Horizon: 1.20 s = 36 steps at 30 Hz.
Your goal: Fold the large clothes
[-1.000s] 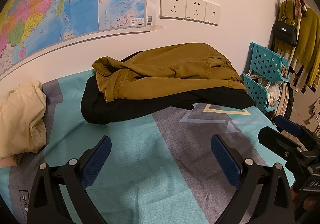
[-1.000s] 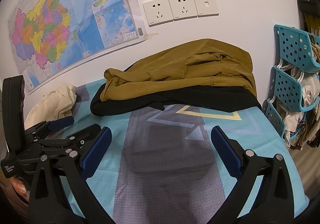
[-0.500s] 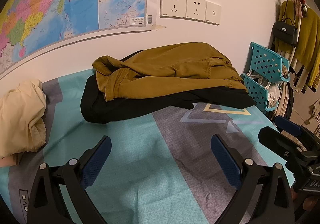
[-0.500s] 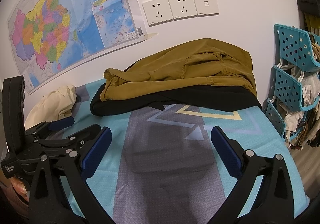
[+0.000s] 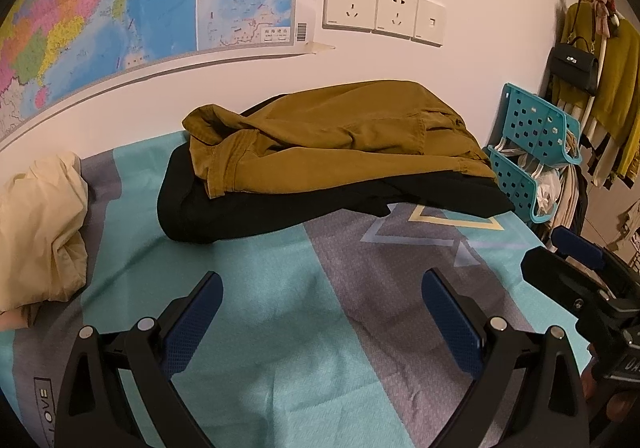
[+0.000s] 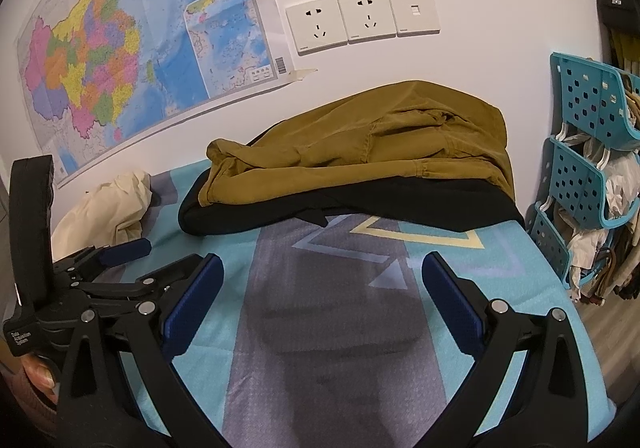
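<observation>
warm dim indoor light | sharp focus | fisheye edges bowed, corners black

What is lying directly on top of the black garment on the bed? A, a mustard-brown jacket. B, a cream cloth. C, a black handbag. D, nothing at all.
A: the mustard-brown jacket is draped over the black garment, while the cream cloth sits apart at the left of the bed.

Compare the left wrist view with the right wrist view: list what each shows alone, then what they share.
Left wrist only: yellow-green clothes hanging at far right, and "LOVE" lettering on the bedsheet. Right wrist only: the map's fuller left extent, and the left gripper from the side. Shared: brown jacket lying on a black garment, cream garment, wall sockets, teal rack.
</observation>
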### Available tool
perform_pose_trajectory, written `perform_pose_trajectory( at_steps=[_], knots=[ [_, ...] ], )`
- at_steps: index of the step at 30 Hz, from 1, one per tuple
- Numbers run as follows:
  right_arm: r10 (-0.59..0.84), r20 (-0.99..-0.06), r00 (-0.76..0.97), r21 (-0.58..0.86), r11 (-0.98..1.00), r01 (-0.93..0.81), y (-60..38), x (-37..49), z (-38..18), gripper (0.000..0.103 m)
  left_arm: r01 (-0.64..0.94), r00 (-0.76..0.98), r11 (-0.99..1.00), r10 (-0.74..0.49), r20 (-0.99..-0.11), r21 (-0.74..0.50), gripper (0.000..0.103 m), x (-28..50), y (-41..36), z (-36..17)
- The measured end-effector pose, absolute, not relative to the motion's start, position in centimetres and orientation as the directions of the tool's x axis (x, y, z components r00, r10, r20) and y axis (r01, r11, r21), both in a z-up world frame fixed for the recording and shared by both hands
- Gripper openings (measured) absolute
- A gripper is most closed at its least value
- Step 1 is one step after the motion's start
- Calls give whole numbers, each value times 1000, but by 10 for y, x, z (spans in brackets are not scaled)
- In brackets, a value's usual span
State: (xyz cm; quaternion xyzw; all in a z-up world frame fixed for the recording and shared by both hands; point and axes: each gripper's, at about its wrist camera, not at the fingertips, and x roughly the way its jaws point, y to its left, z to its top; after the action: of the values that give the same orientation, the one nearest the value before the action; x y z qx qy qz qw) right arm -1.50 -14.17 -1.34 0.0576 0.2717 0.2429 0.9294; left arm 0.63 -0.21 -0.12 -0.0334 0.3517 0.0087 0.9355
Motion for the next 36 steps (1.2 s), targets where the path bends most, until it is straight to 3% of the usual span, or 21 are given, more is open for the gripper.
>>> perform_pose_trajectory(
  at_steps=[15, 26, 32, 34, 36],
  knots=[
    [486, -477, 733, 197, 871, -449, -137, 6, -6, 98, -40, 716, 994, -42, -696, -101, 96, 29, 7, -7],
    [450, -534, 716, -27, 837, -546, -81, 103, 2, 98, -150, 673, 980, 5, -740, -129, 96, 90, 49, -25],
    [419, -600, 681, -213, 737, -641, -18, 143, -14, 91, -192, 663, 970, 17, -748, -148, 96, 117, 71, -33],
    [401, -635, 660, -240, 710, -662, -1, 157, -24, 76, -194, 663, 972, 33, -748, -129, 96, 123, 72, -34],
    [401, -643, 652, -259, 688, -678, 7, 164, -29, 76, -194, 663, 973, 38, -748, -122, 96, 129, 74, -35]
  ],
)
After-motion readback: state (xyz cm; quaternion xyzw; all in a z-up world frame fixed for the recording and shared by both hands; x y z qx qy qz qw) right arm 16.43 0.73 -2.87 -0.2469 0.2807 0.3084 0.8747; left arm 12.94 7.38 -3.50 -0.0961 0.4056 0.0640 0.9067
